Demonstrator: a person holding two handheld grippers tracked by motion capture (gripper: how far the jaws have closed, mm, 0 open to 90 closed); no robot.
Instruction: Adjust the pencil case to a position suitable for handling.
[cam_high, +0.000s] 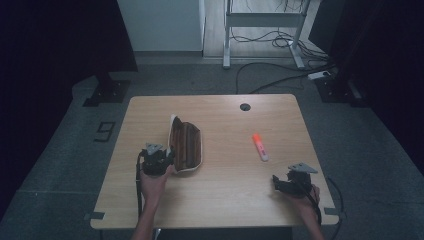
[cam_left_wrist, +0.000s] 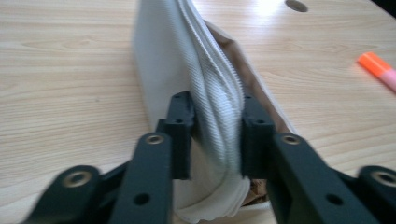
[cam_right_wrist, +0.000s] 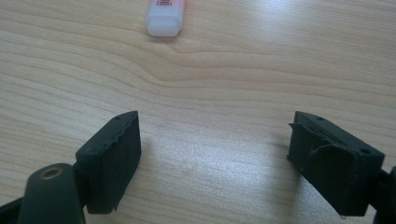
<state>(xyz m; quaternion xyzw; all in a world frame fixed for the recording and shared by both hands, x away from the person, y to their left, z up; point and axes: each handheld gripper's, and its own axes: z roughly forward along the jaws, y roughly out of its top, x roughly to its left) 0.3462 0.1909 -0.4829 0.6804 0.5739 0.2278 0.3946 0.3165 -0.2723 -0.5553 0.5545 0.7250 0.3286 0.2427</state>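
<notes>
Two claws sit at your edge of the wooden counter (cam_high: 225, 170), one in each hand. Your right claw (cam_high: 281, 184) rests low near the front right corner, held by your right hand (cam_high: 306, 196), and its jaws stand wide apart with only bare wood between them; in the right gripper view the claw (cam_right_wrist: 215, 154) points across the boards toward the white end of the marker (cam_right_wrist: 163, 18), which lies well ahead of it and touches neither jaw.

Your left claw (cam_high: 167, 159), gripped by your left hand (cam_high: 152, 179), sits a little farther in, at the near end of the pouch (cam_high: 186, 145). In the left gripper view the claw (cam_left_wrist: 217, 135) is pinched narrow on the pouch (cam_left_wrist: 205, 84): both jaws press against the white ribbed fabric along its zipper edge, one on each side, with the fabric bunched between them. The pouch is white outside and brown inside, and from above it lies open, its length running away from you just left of the counter's middle.

Right of the pouch and well apart from it lies the marker (cam_high: 259, 147), orange cap pointing away from you, white body toward you.

At the far edge, a small dark round hole (cam_high: 244, 106) sits in the counter. Beyond that, cables (cam_high: 270, 75) trail over the grey floor (cam_high: 60, 150) beside a metal frame (cam_high: 260, 22).
</notes>
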